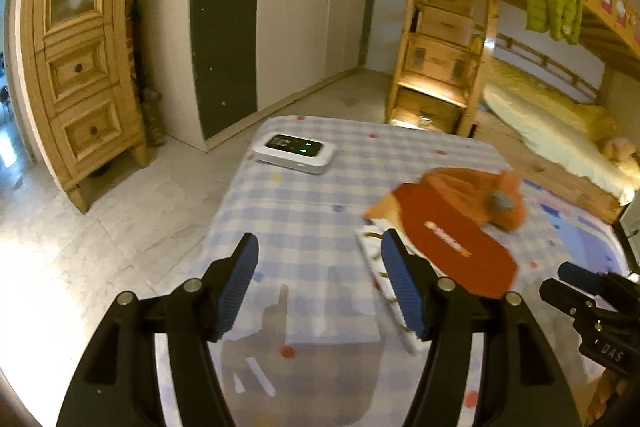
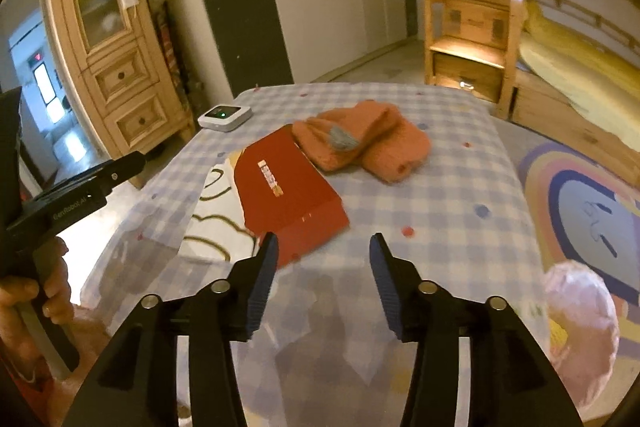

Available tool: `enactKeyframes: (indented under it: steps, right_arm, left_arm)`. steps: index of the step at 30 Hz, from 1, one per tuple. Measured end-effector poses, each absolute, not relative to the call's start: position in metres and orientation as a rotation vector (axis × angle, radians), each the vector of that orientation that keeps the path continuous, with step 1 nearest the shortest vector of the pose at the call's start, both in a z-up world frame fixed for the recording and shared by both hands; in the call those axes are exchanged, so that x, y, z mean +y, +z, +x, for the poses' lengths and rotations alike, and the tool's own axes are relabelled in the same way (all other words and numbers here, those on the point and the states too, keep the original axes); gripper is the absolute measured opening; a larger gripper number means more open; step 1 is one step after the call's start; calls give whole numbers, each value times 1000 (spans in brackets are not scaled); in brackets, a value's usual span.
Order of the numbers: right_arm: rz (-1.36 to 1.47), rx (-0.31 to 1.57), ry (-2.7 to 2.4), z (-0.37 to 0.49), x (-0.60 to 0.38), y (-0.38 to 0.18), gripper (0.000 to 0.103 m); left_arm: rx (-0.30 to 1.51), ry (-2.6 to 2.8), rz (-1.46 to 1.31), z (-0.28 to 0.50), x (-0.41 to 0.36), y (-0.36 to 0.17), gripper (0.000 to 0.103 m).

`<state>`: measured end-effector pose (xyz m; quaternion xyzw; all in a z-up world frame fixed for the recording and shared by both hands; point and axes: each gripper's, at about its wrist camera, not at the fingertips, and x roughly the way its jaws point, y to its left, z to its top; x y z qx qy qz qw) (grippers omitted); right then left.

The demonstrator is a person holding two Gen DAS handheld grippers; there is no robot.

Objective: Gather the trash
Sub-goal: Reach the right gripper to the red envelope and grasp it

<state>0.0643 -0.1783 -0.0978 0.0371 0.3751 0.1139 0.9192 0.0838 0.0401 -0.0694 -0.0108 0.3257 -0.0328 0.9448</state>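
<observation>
A flat red box (image 2: pixel 290 193) lies on the checked tablecloth (image 2: pixel 440 211), partly over a white paper with brown squiggles (image 2: pixel 218 223). An orange knitted hat (image 2: pixel 360 141) lies just beyond the box. In the left wrist view the red box (image 1: pixel 452 239), the paper (image 1: pixel 374 255) and the hat (image 1: pixel 480 195) sit to the right. My left gripper (image 1: pixel 320 251) is open and empty above the cloth, left of the paper. My right gripper (image 2: pixel 324 251) is open and empty, its left finger near the box's near corner.
A white device with a lit screen (image 1: pixel 295 151) sits at the table's far left corner. A pink fluffy object (image 2: pixel 580 311) lies at the table's right edge. A wooden cabinet (image 1: pixel 80 67), white wardrobe (image 1: pixel 304 7) and bunk bed (image 1: pixel 560 107) stand around.
</observation>
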Motion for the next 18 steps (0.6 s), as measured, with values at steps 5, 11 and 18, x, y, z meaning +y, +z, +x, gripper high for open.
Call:
enactKeyframes:
  steps: [5,11,18]
  right_arm:
    - [57,793,261,94,-164,-106,68]
    - [44,841,279,120,-152,-115,85]
    - [10,915,302,130,-141,-122,87]
  left_arm:
    - [662,-54,28,104,38,-72,63]
    - [689,-73,0,127,40,-74,63]
    - [688,-67,-3,126,46,-73,64]
